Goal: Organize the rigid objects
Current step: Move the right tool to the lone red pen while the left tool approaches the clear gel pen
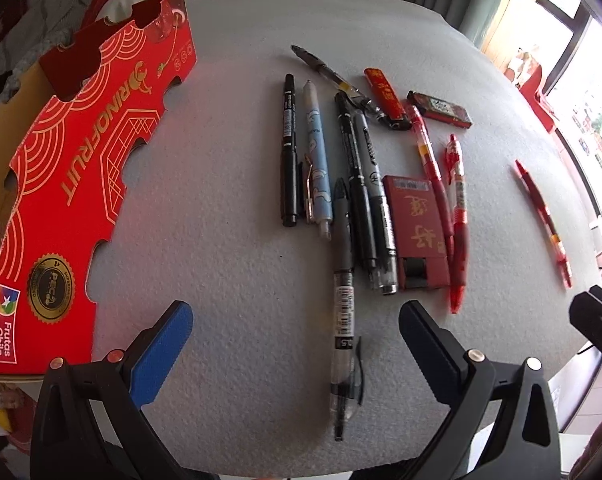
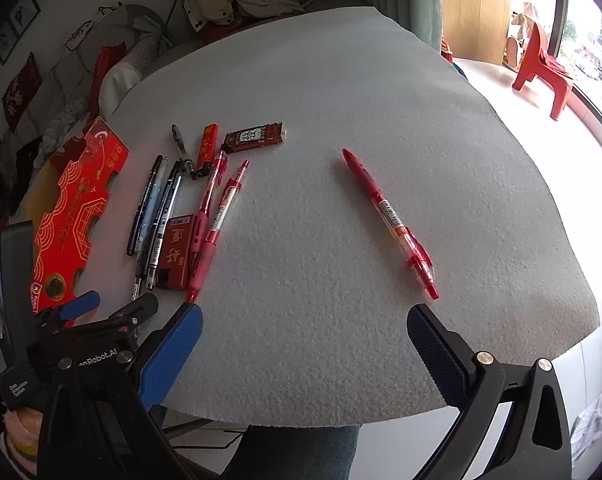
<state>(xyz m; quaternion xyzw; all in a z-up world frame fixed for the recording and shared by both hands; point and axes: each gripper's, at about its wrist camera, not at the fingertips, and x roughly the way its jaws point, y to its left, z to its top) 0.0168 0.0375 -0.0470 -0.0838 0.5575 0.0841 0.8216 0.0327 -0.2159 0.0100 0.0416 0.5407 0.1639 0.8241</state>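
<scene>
Left wrist view. We see the left gripper (image 1: 295,354) at the bottom of the frame with its fingers spread apart and nothing between the pads. A clear-barrelled black pen (image 1: 343,320) lies between the two fingers, its long axis running almost straight up the frame, in line with them. Above it, at centre, the sorted group lies in near-parallel: a black marker (image 1: 289,152), a light blue pen (image 1: 317,160), two dark markers, a red card box (image 1: 419,232) and two red pens (image 1: 457,216). A red lighter (image 1: 385,98) and a dark flat box (image 1: 439,110) sit above them. One lone red pen (image 1: 543,216) lies well apart at the right. The red carton (image 1: 73,184) at the left reads "RINOFRUIT" and "Frutas de Chile".

Right wrist view. The right gripper (image 2: 305,354) is likewise spread wide and empty. The lone red pen (image 2: 389,220) lies above it, right of centre, its axis slanting from upper left to lower right, tip end just beyond the right finger. The group sits at middle left. The neighbouring left gripper body at lower left shows "Robot.AI".

We judge the right hand nearer the lone pen; the likely move is to close across its barrel and carry it left to the group.
</scene>
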